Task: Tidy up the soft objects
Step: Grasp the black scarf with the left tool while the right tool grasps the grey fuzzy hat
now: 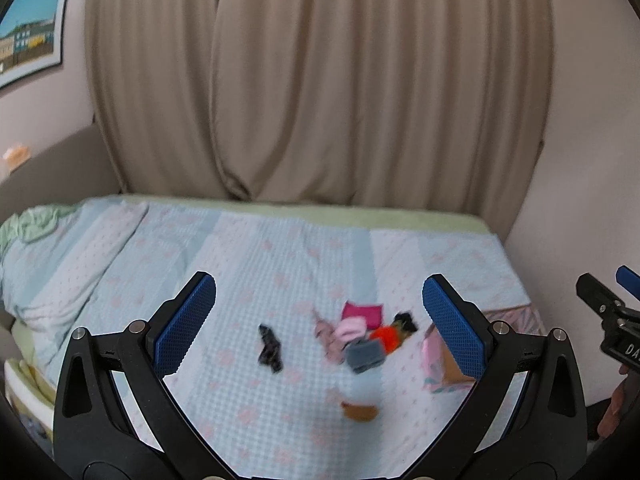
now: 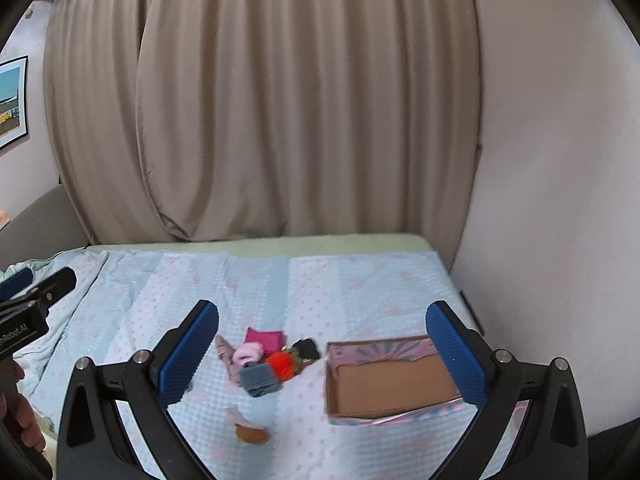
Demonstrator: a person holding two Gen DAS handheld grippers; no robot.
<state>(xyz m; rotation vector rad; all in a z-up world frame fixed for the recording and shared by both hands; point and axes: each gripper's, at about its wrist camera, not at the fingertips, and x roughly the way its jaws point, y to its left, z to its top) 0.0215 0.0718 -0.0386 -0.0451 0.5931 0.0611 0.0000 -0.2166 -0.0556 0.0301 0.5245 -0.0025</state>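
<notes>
Both the left gripper [image 1: 320,320] and right gripper [image 2: 322,344] are held released, empty. Piled soft items [image 2: 264,360] may be snagged together, missing the cardboard box [image 2: 388,384].

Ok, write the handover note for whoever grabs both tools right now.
Left tool: open, holding nothing, raised over the bed.
Right tool: open, holding nothing, also raised.
The cardboard box sits on the bed to the right and looks empty.
The pile of soft items lies just left of the box: magenta, pink, orange, grey and dark pieces.
A dark patterned piece lies apart, further left.
A light blue and brown item lies nearer the tools.
Done: nothing packed, by the look of it.
Left: presumably everything goes into the box.
</notes>
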